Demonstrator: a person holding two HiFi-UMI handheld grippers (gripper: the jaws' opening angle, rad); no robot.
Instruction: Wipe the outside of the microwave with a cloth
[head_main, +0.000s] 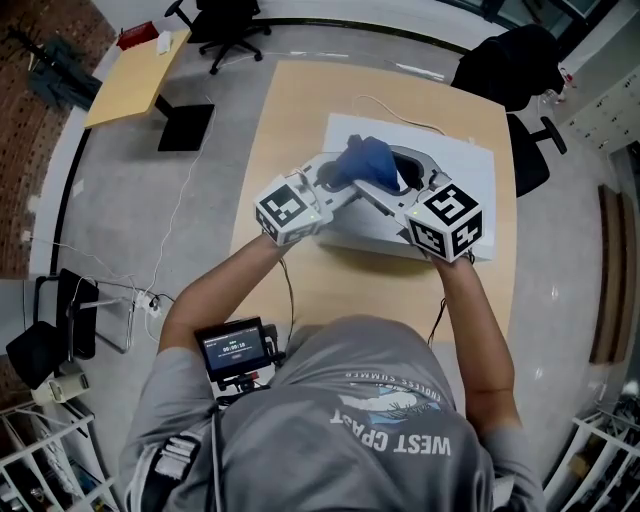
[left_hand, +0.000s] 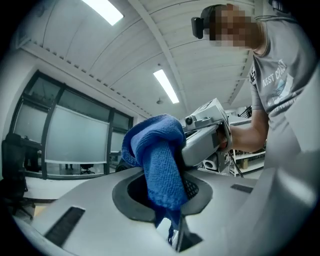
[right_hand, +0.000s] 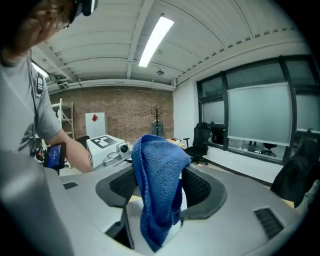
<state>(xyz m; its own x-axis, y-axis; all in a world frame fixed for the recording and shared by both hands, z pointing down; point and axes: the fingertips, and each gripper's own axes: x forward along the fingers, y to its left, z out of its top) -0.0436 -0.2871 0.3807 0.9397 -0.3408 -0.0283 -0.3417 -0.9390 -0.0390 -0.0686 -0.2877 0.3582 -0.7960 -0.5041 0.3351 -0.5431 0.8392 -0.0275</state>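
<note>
– Two hand-held grippers meet over the microwave (head_main: 470, 175), with the blue cloth (head_main: 365, 160) between them. What state are we in?
– Our left hand-held gripper (left_hand: 164, 192) has its jaws nearly together and pinches a hanging fold of the cloth. Our right hand-held gripper (right_hand: 160, 192) stands wide open. The cloth drapes through its gap, and neither pad presses on it. The cloth hangs over the microwave's white top, bunched rather than spread.
– What can go wrong from here?
– We judge three faults likely. If the left pinch has caught only a thin fold, the cloth may slip out once it carries the full weight. If the weave snags on a right pad, drawing that gripper away may drag the cloth loose. If we wipe with the cloth bunched, little of it meets the casing.
– And the surroundings?
– The microwave sits on a pale wooden bench (head_main: 290, 110) with bare wood on all sides. Around us are a grey floor (head_main: 200, 150), office chairs (head_main: 225, 25), a brick wall (right_hand: 125, 112) and large windows (right_hand: 260, 110).
</note>
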